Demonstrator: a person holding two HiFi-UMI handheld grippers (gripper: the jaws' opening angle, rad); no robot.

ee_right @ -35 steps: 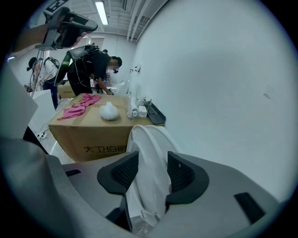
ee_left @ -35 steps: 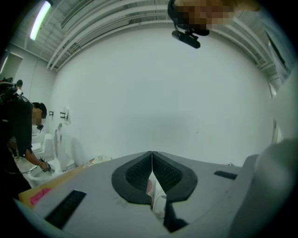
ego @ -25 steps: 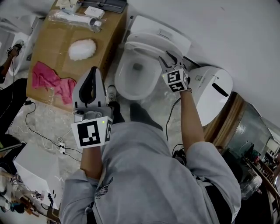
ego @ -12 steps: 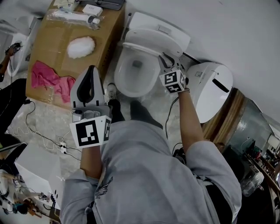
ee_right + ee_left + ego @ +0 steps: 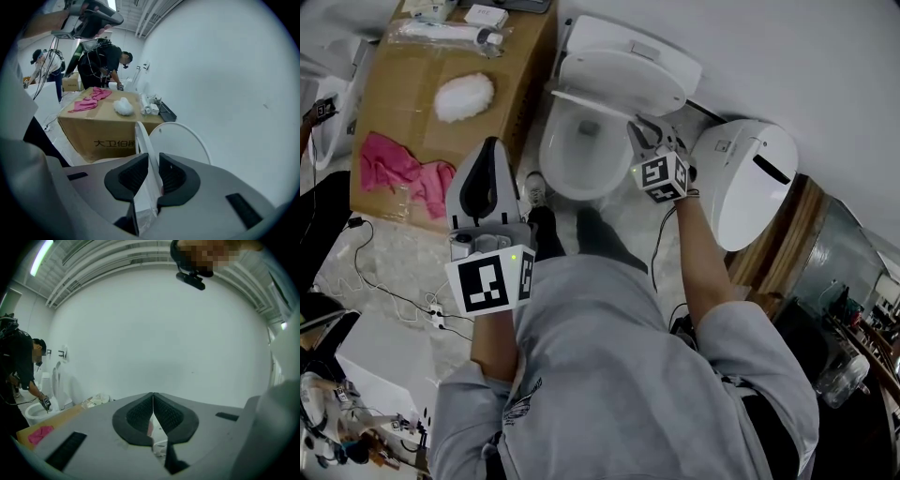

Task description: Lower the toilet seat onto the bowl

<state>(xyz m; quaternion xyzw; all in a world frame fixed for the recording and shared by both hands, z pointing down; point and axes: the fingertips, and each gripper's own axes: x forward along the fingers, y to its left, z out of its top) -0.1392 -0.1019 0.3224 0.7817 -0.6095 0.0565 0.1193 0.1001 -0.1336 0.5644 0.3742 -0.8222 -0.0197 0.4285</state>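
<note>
The right gripper (image 5: 149,165) has just been closing its jaws. A second ago they stood wide beside the raised toilet seat (image 5: 142,138); now the pads (image 5: 132,174) press on the seat's thin rim from both sides, the rim running up between them. In the head view the gripper has shifted a little leftward, toward the bowl's open side, and the seat it holds stands clear of the lid (image 5: 180,140) just behind it.

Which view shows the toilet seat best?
The right gripper view: the toilet seat is held edge-on by the right gripper, whose jaws have just been closing and now clamp it. The head view shows it small, raised over the bowl. The left gripper view faces a wall, missing it.
</note>
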